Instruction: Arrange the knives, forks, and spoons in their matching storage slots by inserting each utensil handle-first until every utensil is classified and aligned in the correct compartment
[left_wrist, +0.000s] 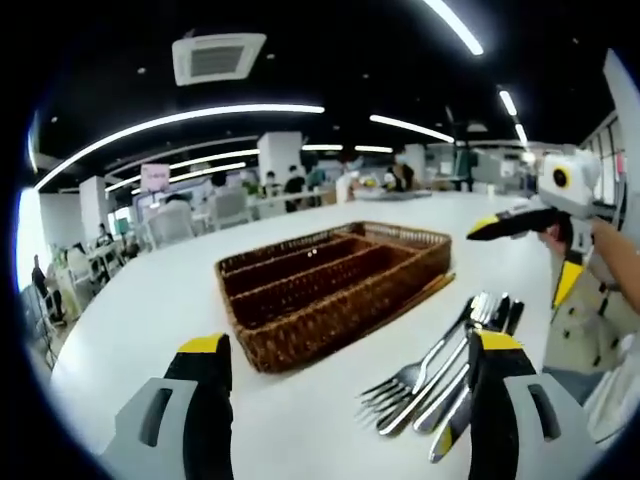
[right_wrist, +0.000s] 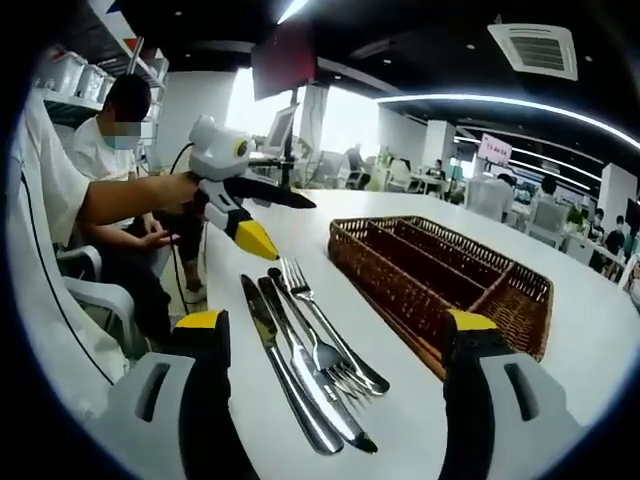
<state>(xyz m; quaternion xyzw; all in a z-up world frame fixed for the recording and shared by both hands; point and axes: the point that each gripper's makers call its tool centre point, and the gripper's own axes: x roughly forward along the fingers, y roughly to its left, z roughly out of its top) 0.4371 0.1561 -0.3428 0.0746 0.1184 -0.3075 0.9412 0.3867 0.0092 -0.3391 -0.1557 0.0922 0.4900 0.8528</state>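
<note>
Two hand-held grippers, one wicker cutlery tray, one loose pile of cutlery, all on a white worktop (left_wrist: 150, 310).

Left gripper view: left hand-held gripper (left_wrist: 350, 375), jaws wide apart, nothing between them, hovering over the worktop. Wicker cutlery tray (left_wrist: 335, 285) ahead, long slots side by side; no cutlery visible in the slots. Cutlery pile (left_wrist: 440, 375) just beside the tray's near right corner, partly behind the right-hand jaw: forks (left_wrist: 400, 385) with tines toward the camera, at least one knife and one spoon bowl among them; exact count cannot be told. Right hand-held gripper (left_wrist: 520, 222) enters from the right, held above the worktop, jaws parted, carrying nothing.

Right gripper view: right hand-held gripper (right_wrist: 335, 340), jaws apart and unloaded, straddling the cutlery pile (right_wrist: 310, 365). Two knives (right_wrist: 285, 370) lie on the left, forks (right_wrist: 320, 340) beside and over them, handles pointing away. Tray (right_wrist: 440, 275) just right of the pile. Left hand-held gripper (right_wrist: 262, 215) hangs beyond the pile, jaws apart.

Step in hand, judged: first pick, none sorted. Advice: take the outermost knife, which lies clearest of the overlap; close on the handle's middle so it stays level; lift clear before swinging, since the forks overlap; lead with the handle into one long slot and keep it parallel to the dividers.
</note>
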